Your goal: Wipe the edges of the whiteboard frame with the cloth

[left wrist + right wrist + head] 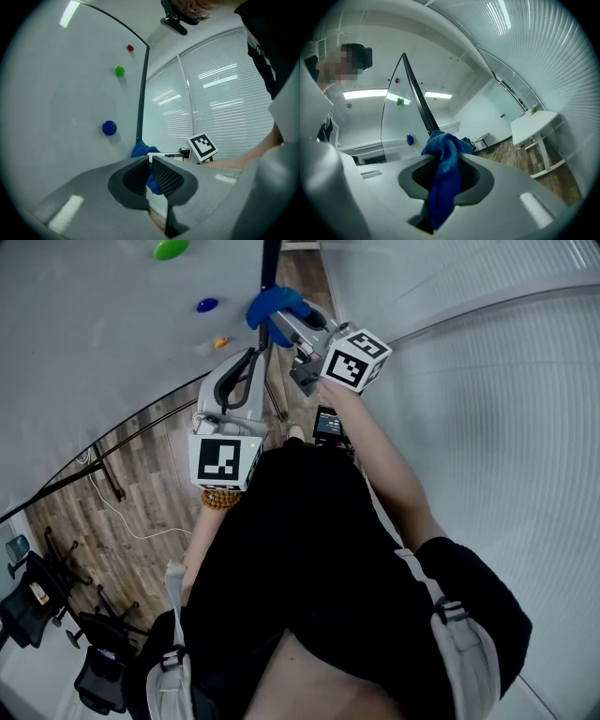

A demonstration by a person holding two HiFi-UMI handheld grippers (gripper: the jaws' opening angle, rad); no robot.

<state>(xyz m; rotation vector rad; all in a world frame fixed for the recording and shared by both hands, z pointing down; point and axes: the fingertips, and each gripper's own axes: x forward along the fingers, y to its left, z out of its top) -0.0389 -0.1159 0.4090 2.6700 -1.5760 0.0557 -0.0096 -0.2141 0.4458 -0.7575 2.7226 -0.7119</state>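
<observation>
At the whiteboard (70,93), we see the right gripper (445,174) with its fingers (423,177) closed on a blue cloth (443,168). The cloth is bunched above the fingers and hangs down between them in a long fold at the centre of the right gripper view. In that view its bunched top meets the lower end of the whiteboard frame (417,99), a dark strip running up and to the left. In the head view the cloth sits at top centre, against that same dark edge.

The left gripper (151,171) sits at the lower centre of its own view. Its ribbed fingers (167,178) are drawn together to a thin slit and we see nothing held between them. Just past them the blue cloth shows at the foot of the frame's vertical edge, with the right gripper's marker cube (202,146) to its right. In the head view the left gripper lies below and to the left of the right one, near it but apart.

Three round magnets sit on the board in the upper left of the left gripper view. A red magnet (130,47) is highest, a green magnet (120,71) is below it, and a blue magnet (109,128) is lowest, just left of the frame. White window blinds (215,93) fill the right of that view. A white surface (533,123) stands on a wooden floor (543,164) at the right of the right gripper view
</observation>
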